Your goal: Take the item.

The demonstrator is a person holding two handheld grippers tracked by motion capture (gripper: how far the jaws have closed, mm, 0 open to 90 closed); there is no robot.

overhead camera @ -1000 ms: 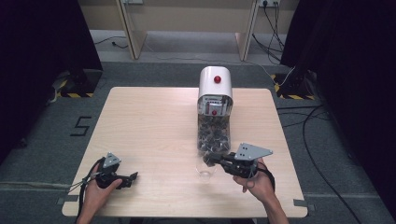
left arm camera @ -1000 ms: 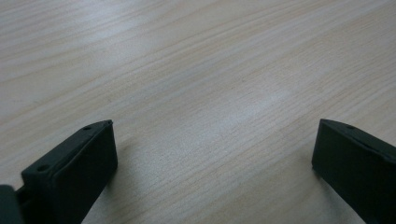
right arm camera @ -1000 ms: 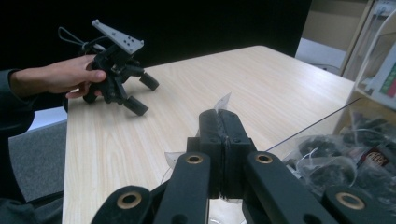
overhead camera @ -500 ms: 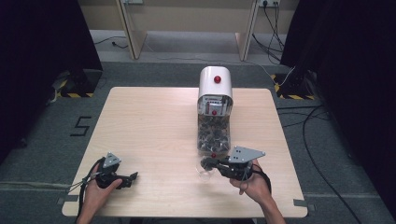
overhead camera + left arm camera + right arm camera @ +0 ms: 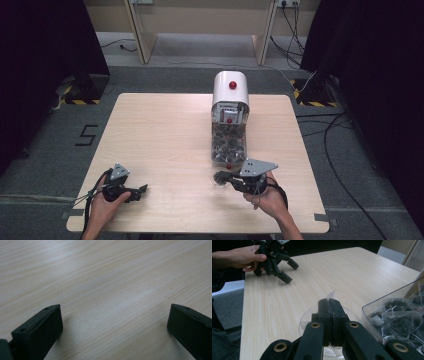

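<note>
My right gripper [image 5: 220, 176] [image 5: 329, 301] is shut on a thin, translucent tea bag, whose corner [image 5: 332, 293] sticks out past the jaw tips. It hangs just over a small clear cup [image 5: 218, 183] [image 5: 308, 316] standing on the wooden table [image 5: 160, 130]. Right behind the cup is a white dispenser [image 5: 230, 90] with a red button, and its clear bin [image 5: 229, 142] [image 5: 397, 315] holds several dark tea bags. My left gripper [image 5: 141, 190] [image 5: 113, 312] [image 5: 289, 271] rests low over bare wood at the near left, open, with nothing between its jaws.
The table's near edge runs just below both hands. Dark curtains stand at either side, and cables lie on the grey floor to the right. Bare wood stretches between the two grippers and across the table's left half.
My right gripper has drifted slightly toward the near edge and left, ending over the clear cup, with its jaws staying shut. The left gripper has not moved.
</note>
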